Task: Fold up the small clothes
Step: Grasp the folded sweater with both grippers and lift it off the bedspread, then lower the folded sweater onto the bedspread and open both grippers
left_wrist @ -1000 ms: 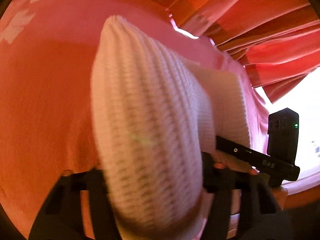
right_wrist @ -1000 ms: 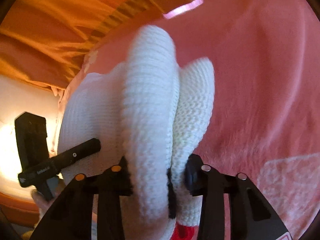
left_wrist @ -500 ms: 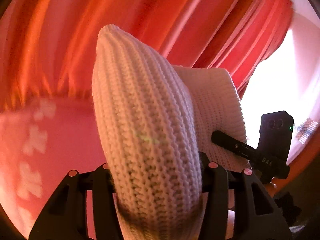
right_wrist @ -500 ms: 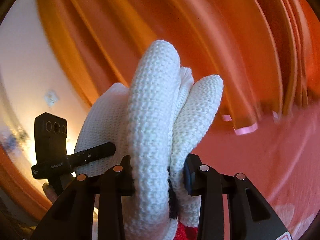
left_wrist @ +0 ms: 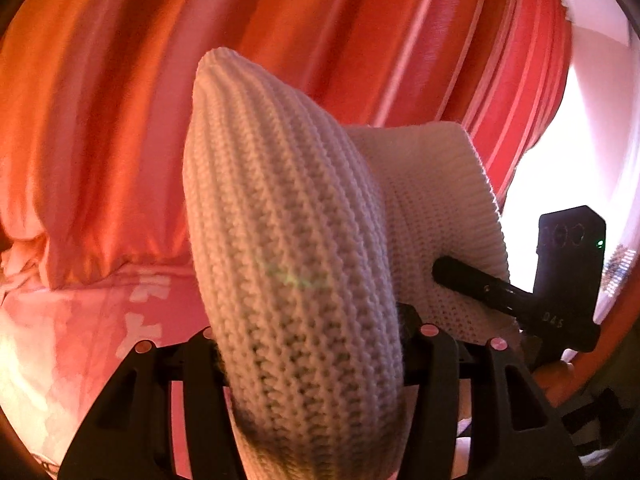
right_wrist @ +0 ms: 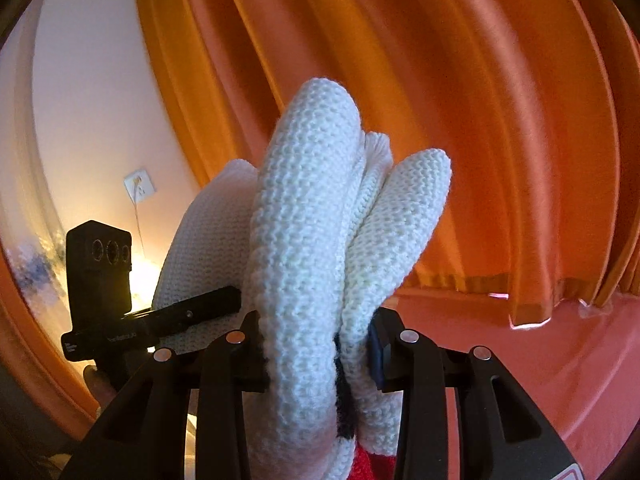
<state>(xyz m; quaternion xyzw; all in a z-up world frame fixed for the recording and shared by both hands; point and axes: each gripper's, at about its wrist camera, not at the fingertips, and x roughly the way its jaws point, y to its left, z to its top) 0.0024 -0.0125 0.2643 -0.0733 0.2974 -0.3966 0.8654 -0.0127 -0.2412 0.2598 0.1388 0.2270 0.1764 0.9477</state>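
Note:
A white knitted garment (left_wrist: 288, 248) is held up in the air between both grippers. My left gripper (left_wrist: 308, 344) is shut on one bunched edge of it. My right gripper (right_wrist: 316, 344) is shut on the other edge (right_wrist: 304, 240), where several folds are pinched together. A bit of red and black knit (right_wrist: 360, 460) shows at the garment's lower part. In the left wrist view the right gripper (left_wrist: 520, 300) shows at the right, against the knit. In the right wrist view the left gripper (right_wrist: 160, 316) shows at the left.
A pink bed cover with white patches (left_wrist: 80, 340) lies below; it also shows in the right wrist view (right_wrist: 540, 352). Orange-red curtains (left_wrist: 360, 40) hang behind. A bright window (left_wrist: 580, 152) is at the right. A wall socket (right_wrist: 139, 186) is on the pale wall.
Both grippers have lifted the garment off the bed and tilted upward, so the curtains now fill the views instead of the bed cover. Both grips stay unchanged.

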